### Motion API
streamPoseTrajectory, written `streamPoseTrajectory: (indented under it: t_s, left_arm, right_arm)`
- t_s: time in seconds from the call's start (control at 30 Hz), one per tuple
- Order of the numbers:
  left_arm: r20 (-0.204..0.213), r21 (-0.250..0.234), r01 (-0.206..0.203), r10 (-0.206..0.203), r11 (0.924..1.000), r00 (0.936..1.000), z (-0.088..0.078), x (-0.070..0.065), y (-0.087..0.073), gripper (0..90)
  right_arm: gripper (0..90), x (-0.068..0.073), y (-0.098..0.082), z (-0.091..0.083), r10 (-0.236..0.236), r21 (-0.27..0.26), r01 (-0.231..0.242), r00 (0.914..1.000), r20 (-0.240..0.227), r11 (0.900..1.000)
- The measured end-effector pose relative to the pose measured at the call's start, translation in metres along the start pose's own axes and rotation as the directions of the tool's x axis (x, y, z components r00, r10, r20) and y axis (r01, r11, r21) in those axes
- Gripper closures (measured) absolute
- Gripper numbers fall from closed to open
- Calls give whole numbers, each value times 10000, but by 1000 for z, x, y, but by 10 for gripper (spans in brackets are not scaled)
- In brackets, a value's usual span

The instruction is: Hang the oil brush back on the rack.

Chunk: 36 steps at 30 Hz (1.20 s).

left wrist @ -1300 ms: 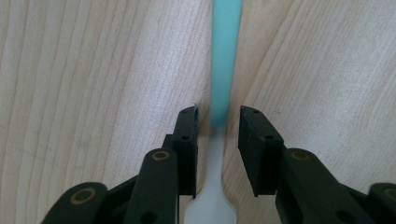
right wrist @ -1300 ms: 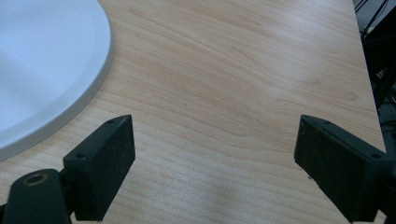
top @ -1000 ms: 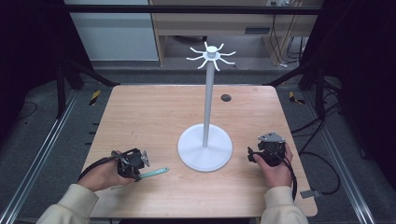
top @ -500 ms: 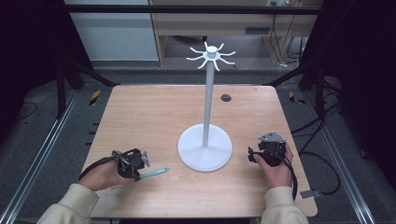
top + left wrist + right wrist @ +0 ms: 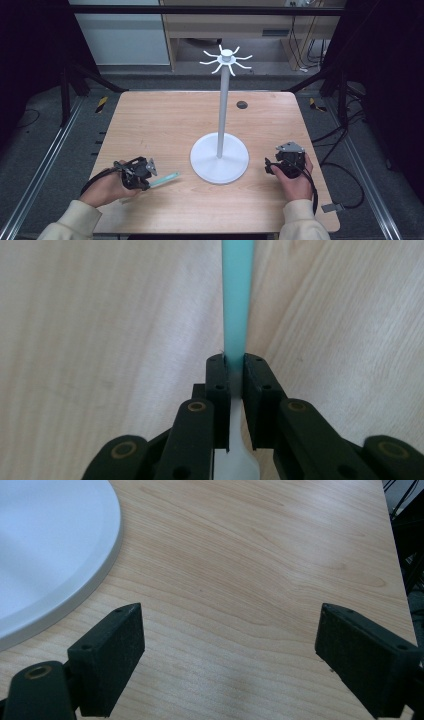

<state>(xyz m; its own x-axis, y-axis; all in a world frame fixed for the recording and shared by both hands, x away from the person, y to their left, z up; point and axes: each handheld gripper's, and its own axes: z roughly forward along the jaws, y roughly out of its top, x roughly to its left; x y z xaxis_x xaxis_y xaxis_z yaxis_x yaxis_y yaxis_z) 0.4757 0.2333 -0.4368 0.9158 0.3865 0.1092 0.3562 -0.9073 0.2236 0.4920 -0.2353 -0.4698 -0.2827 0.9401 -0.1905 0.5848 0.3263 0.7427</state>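
Left gripper (image 5: 149, 175): it rests low over the near left part of the table, in the person's left hand (image 5: 107, 187). Its jaws have just been closing, and they now clamp a thin teal strip between them.
Teal strip (image 5: 236, 300): in the left gripper view it is long, flat and light blue-green, and it runs straight away from the jaws over the wood. Below the pads it goes over into a white, wider end (image 5: 235, 460). In the high view the strip (image 5: 166, 179) points to the right, toward the stand base, and lies low over the table; I cannot tell if it touches the wood.
Right gripper (image 5: 272, 166): it is held in the person's right hand (image 5: 295, 180), at the near right part of the table, just beside the base of the stand. Its jaws stand wide apart, and between them is bare wood.
White stand (image 5: 221, 115): it stands upright at the middle of the table, with a round flat base (image 5: 219, 160), a thin pole and a crown of small curved hooks (image 5: 226, 57) on top. The rim of the base (image 5: 60, 555) shows in the right gripper view, at the left.
Table (image 5: 160, 120): light wood, with a small dark round spot (image 5: 242, 104) near the far edge, behind the stand.
Sleeves: both forearms wear light cream sleeves (image 5: 300, 222) and come in from the bottom edge.
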Motion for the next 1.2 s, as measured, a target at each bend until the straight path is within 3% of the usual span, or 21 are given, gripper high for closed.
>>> streamPoseTrajectory:
  t_s: [0.1,0.2,0.37,0.43,0.47,0.5,0.57,0.63,0.73,0.77,0.8,0.9,0.93,1.03,1.07,1.2]
  left_arm:
    - [-409,-672,319,-346,9972,9986,-14,3,-2,819]
    - [-743,-1269,640,-739,9898,9945,-25,6,-3,819]
    - [-1026,-2410,1126,-1407,9640,9847,-39,9,-6,819]
    - [-1229,-2852,1300,-1708,9496,9776,-43,10,-7,820]
    - [-1282,-3163,1339,-1822,9391,9749,-46,11,-7,820]
    - [-1232,-3548,1533,-2086,9223,9702,-47,12,-7,820]
    - [-1292,-3937,1628,-2298,9047,9646,-52,13,-6,820]
    - [-1263,-4221,1608,-2336,8922,9641,-57,13,-5,820]
    - [-1282,-4455,1568,-2361,8815,9632,-61,10,-3,820]
    - [-1181,-4631,1576,-2370,8722,9643,-62,9,-3,820]
    - [-1181,-4631,1576,-2370,8722,9643,-62,9,-3,820]
    - [-1077,-5012,1540,-2380,8515,9653,-62,7,-3,820]
    - [-1076,-5066,1545,-2400,8482,9648,-62,7,-3,821]
    - [-798,-5426,1722,-2545,8222,9638,-63,7,-4,820]
    - [-723,-5481,1747,-2545,8180,9644,-63,7,-5,820]
    - [-479,-5987,1918,-2738,7776,9606,-67,6,-6,820]
  right_arm:
    - [128,1,0,0,-41,4,41,10000,-16,10000]
    - [128,2,0,1,-85,35,85,10000,-45,10000]
    - [127,2,0,2,-134,47,134,9999,-87,9999]
    - [127,2,0,2,-147,61,148,9998,-110,9999]
    - [127,2,0,2,-165,61,165,9998,-102,9998]
    - [127,2,0,2,-165,61,165,9998,-102,9998]
    - [127,2,0,2,-151,62,152,9998,-110,9999]
    - [127,2,0,2,-122,74,123,9999,-111,9999]
    - [126,2,0,3,-130,94,131,9999,-107,9999]
    - [126,3,0,3,-165,113,166,9998,-107,9998]
    - [126,3,0,3,-165,113,166,9998,-107,9998]
    - [126,3,0,3,-145,157,147,9998,-135,9998]
    - [126,3,0,3,-168,137,170,9998,-121,9998]
    - [126,3,0,3,-132,161,134,9998,-136,9998]
    - [126,3,0,4,-141,175,144,9998,-125,9997]
    - [125,4,0,4,-132,192,136,9998,-169,9997]
